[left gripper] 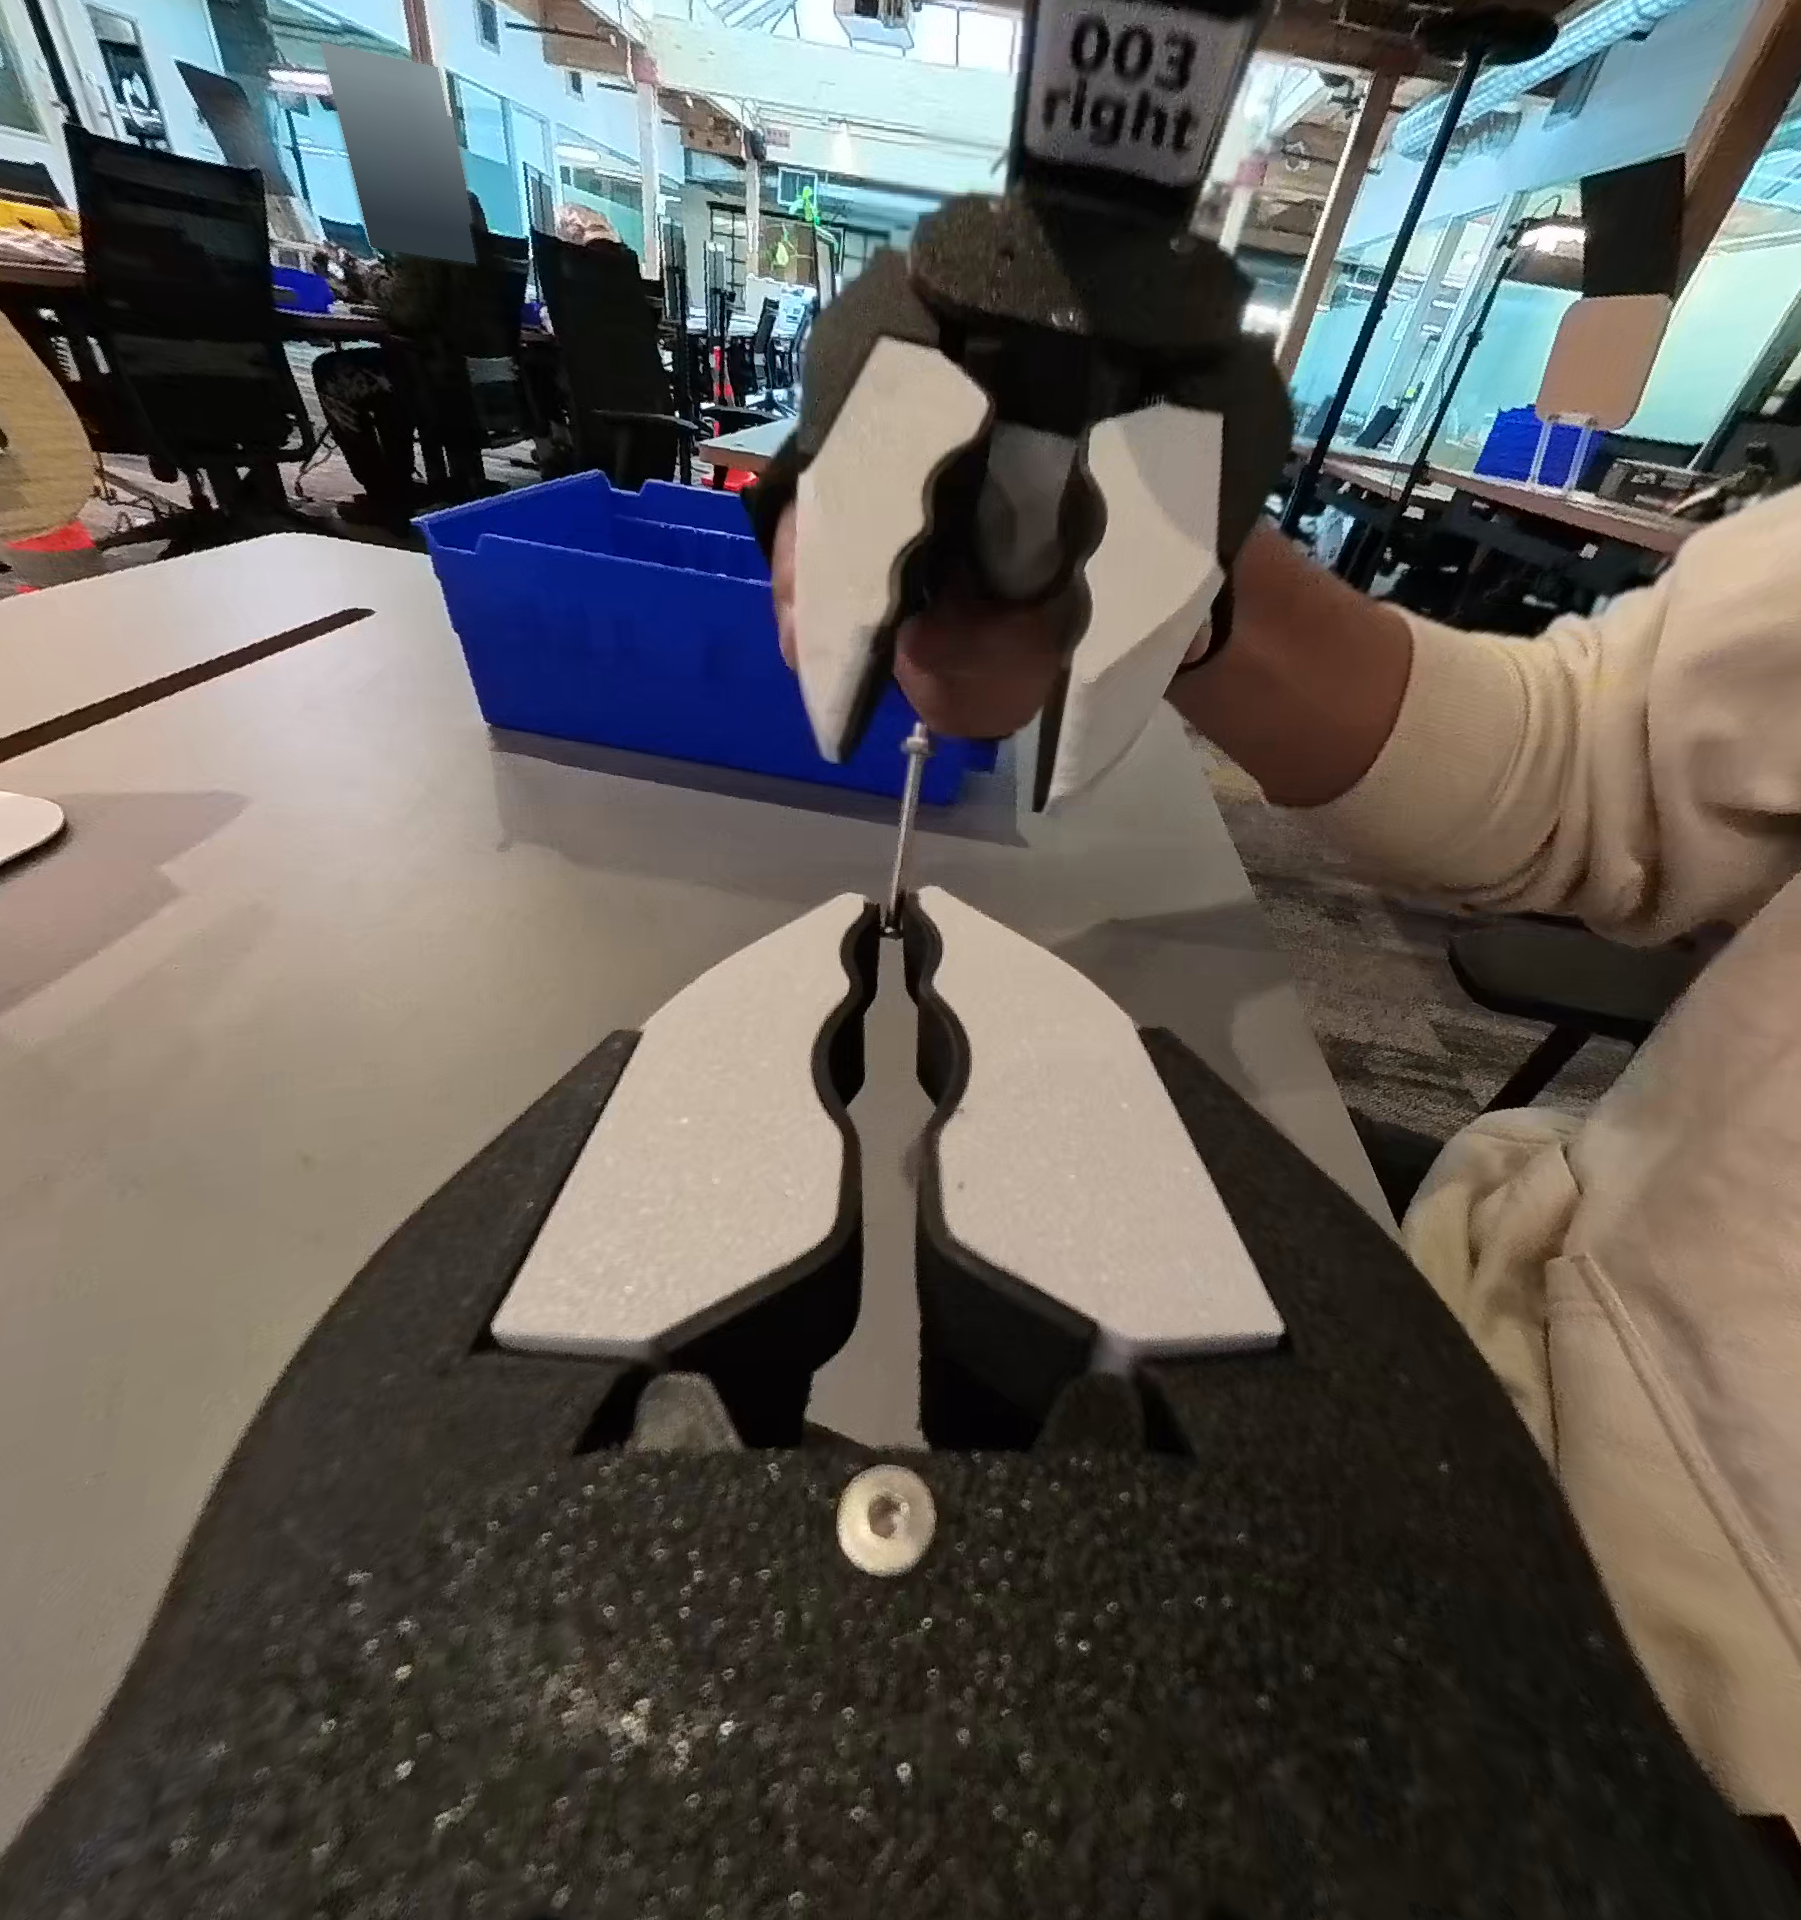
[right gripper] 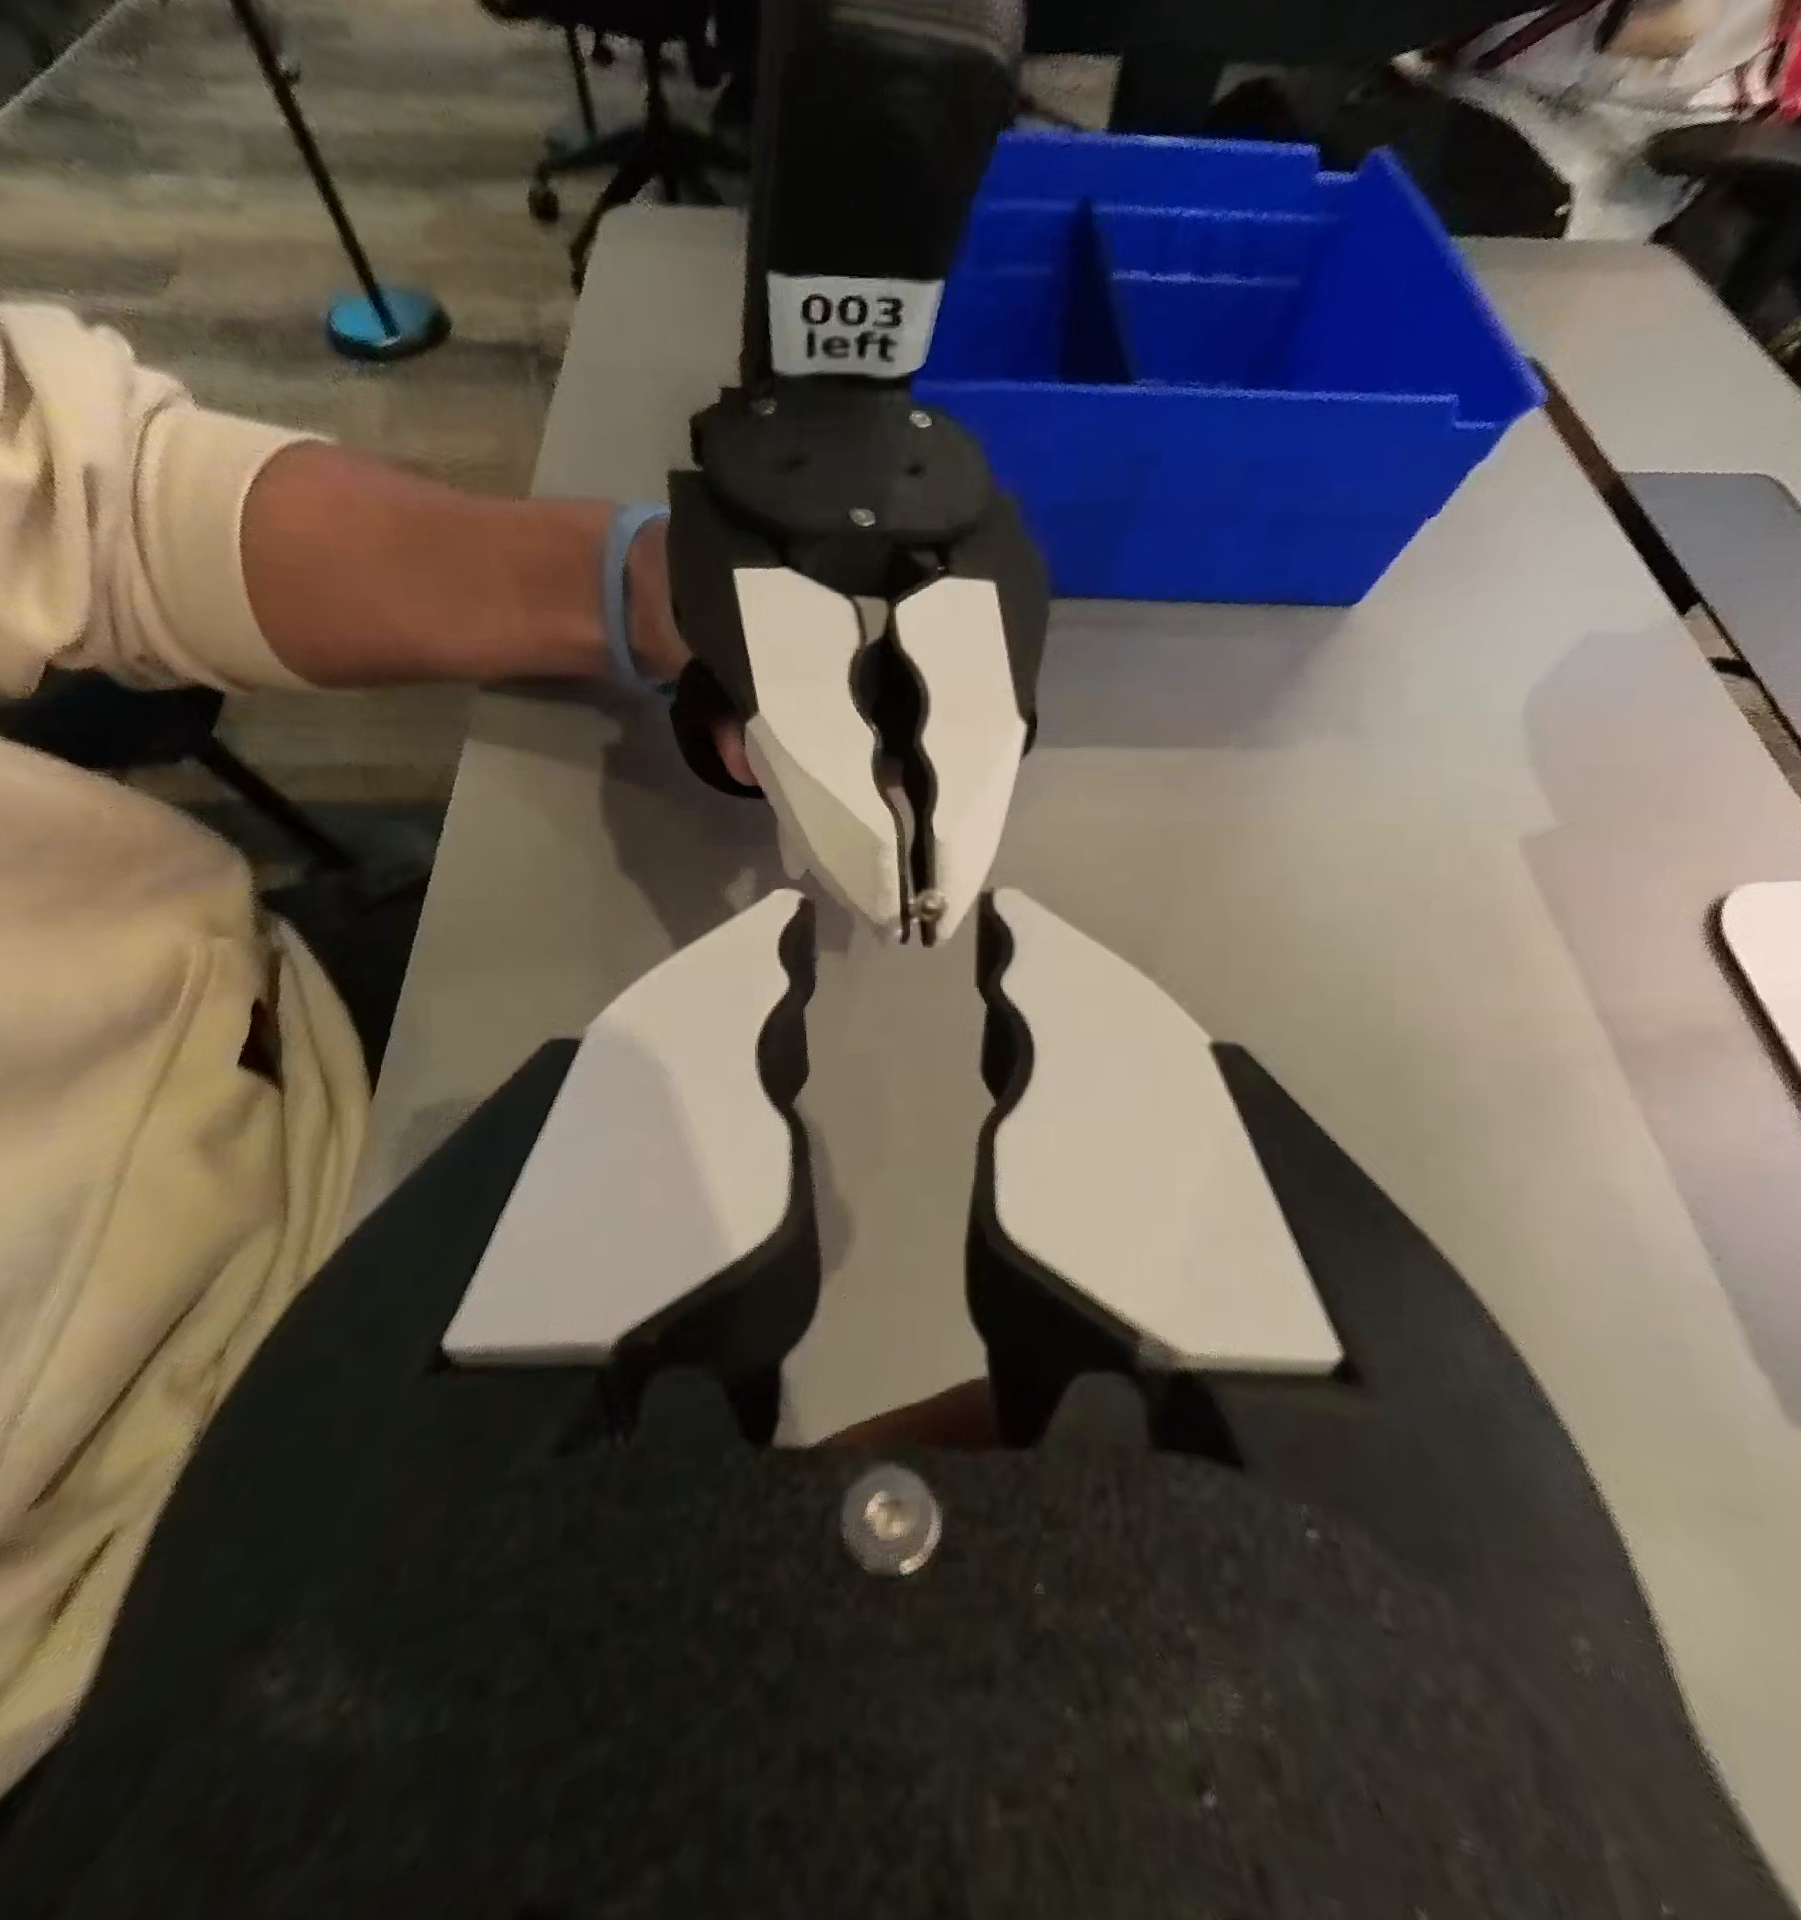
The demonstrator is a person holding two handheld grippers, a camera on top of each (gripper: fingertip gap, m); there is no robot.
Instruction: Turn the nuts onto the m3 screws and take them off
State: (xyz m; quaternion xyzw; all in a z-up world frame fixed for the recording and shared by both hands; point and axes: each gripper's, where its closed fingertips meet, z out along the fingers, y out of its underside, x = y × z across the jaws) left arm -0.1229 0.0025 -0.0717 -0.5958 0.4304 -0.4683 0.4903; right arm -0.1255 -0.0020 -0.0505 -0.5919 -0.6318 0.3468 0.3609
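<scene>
Screw (left gripper: 904,831): a thin, bright metal shank with fine threading, pinched at its lower end between the tips of the left gripper (left gripper: 892,914), whose two fingers are drawn almost together and clamp it. A small nut (left gripper: 916,742) sits near the free end of the shank, a tiny silvery collar, too small to make out its facets. In the right wrist view the same screw (right gripper: 922,914) shows end-on as a little shiny stub at the tip of the left gripper (right gripper: 911,930), with the blurred nut on it. The right gripper (right gripper: 891,914) stands with its fingers spread wide, holding nothing, the screw's end lying in the space between its tips; from the left wrist view the right gripper (left gripper: 943,769) hangs above the screw, its nearer fingertip just beside the nut, and I cannot tell whether they touch. Each finger (left gripper: 709,1132) is a flat, pale grey wedge with a matte, grainy face and a black inner edge cut in a wavy, scalloped line. The gripper bodies are black, rough and speckled, with a round silver bolt head set in the middle. Behind stands a blue plastic bin (right gripper: 1239,457), glossy, straight-walled, with a divider inside. All of this hangs over a smooth grey table (left gripper: 252,1039). A cream knitted sleeve (left gripper: 1561,717) with a ribbed cuff shows at the side.
</scene>
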